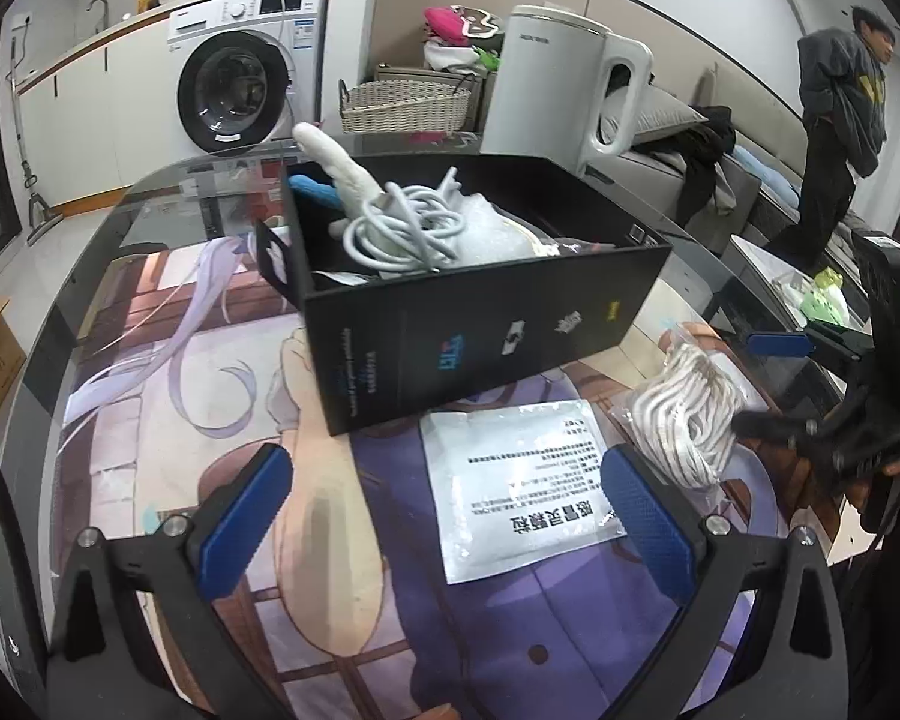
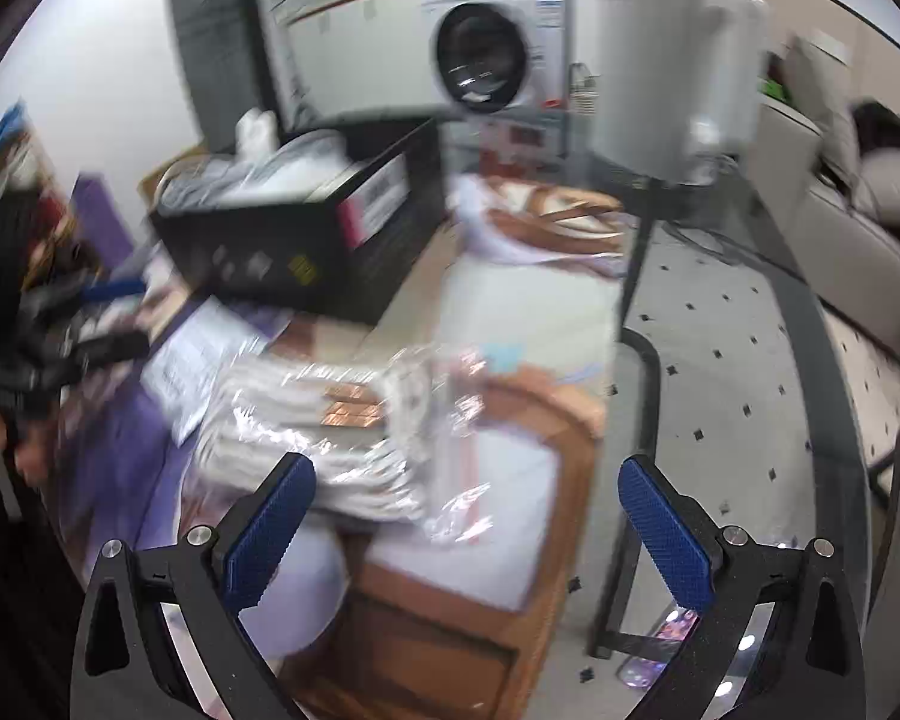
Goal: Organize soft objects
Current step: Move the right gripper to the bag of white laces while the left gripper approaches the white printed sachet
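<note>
**The room around my table**

I face a white washing machine [image 1: 243, 81] set under a long white counter [image 1: 90, 42] cluttered with small appliances. Right of it a woven basket [image 1: 403, 105] stands on the floor before a beige wall, with bright clothes piled behind. A grey sofa [image 1: 678, 162] runs along the right wall, dark garments thrown over it; a man in a grey hoodie [image 1: 843, 96] stands beside it. The floor [image 2: 744, 372] is pale tile with small dark diamonds.

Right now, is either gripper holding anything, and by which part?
Nothing is held. The left gripper and right gripper are both open, above the white printed sachet and clear-bagged white cord bundle.
</note>
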